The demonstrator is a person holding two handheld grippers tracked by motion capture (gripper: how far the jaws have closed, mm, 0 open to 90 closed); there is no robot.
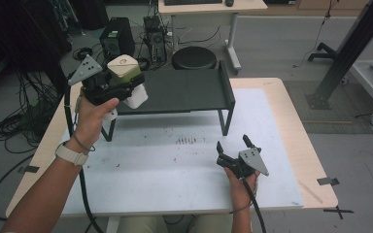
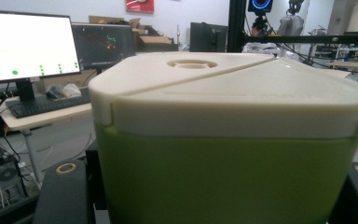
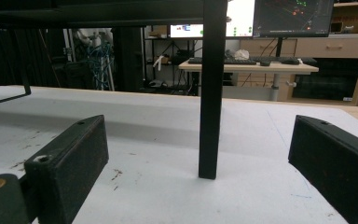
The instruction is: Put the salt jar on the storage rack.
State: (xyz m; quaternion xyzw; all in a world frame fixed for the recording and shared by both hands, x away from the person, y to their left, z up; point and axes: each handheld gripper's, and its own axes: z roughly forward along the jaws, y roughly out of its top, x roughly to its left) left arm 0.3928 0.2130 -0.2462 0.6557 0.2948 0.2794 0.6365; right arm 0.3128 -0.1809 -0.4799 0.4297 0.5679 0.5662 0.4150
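In the high view the left gripper (image 1: pixel 121 90) holds a green container (image 1: pixel 124 69) with a cream lid, raised over the left end of the black rack (image 1: pixel 184 92) on the bench (image 1: pixel 291 141). The right gripper (image 1: pixel 233 145) rests low on the white mat (image 1: pixel 175 165), jaws spread and empty.

The left gripper view has the container (image 2: pixel 228 182) pinched between both jaws (lid uppermost).

In the right gripper view a rack leg (image 3: pixel 210 93) stands ahead, between the parted jaws.

Black shelf (image 1: pixel 184 92) stands at the far side of the white mat (image 1: pixel 175 165) on the table (image 1: pixel 296 141). Dark specks (image 1: pixel 185 141) on mat in front of shelf. Round stool (image 1: pixel 194 57) and PC tower (image 1: pixel 116 41) on floor behind.
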